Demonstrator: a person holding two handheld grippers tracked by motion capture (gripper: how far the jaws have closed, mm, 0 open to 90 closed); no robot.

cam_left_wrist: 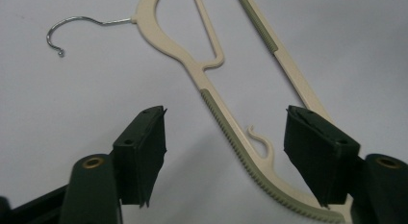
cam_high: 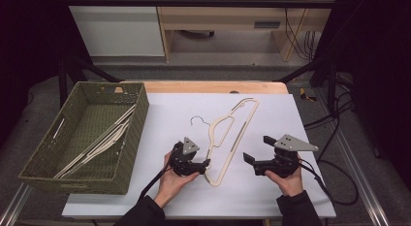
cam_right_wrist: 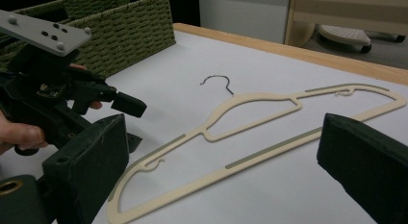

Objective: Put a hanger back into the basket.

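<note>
1. While the cream hanger [cam_high: 231, 138] lies flat on the white table [cam_high: 271, 197] at the centre of the high view, the left gripper [cam_high: 206, 163] sits at its lower left end with jaws spread wide and holding nothing.
2. Seen in the left gripper view, the hanger [cam_left_wrist: 231, 128] has its ribbed shoulder arm running between the two jaws, nearer the right-hand one, with its lower tip at the bottom right of the frame; whether a jaw touches it I cannot tell.
3. Over at the lower right of the high view, the right gripper [cam_high: 255, 149] rests just beside the hanger, clear of it, jaws parted and empty.
4. Across the right gripper view the hanger [cam_right_wrist: 250, 132] lies between the two jaws, farther off on the table.
5. At the left of the high view stands a green woven basket [cam_high: 131, 143] with more cream hangers [cam_high: 99, 143] lying in it; it is well apart from the hanger on the table, and nothing lies between the jaws and that hanger.
6. Lengthwise, the hanger runs from lower centre to upper right in the high view, its metal hook [cam_high: 198, 121] sticking out toward the left, on the basket's side.
</note>
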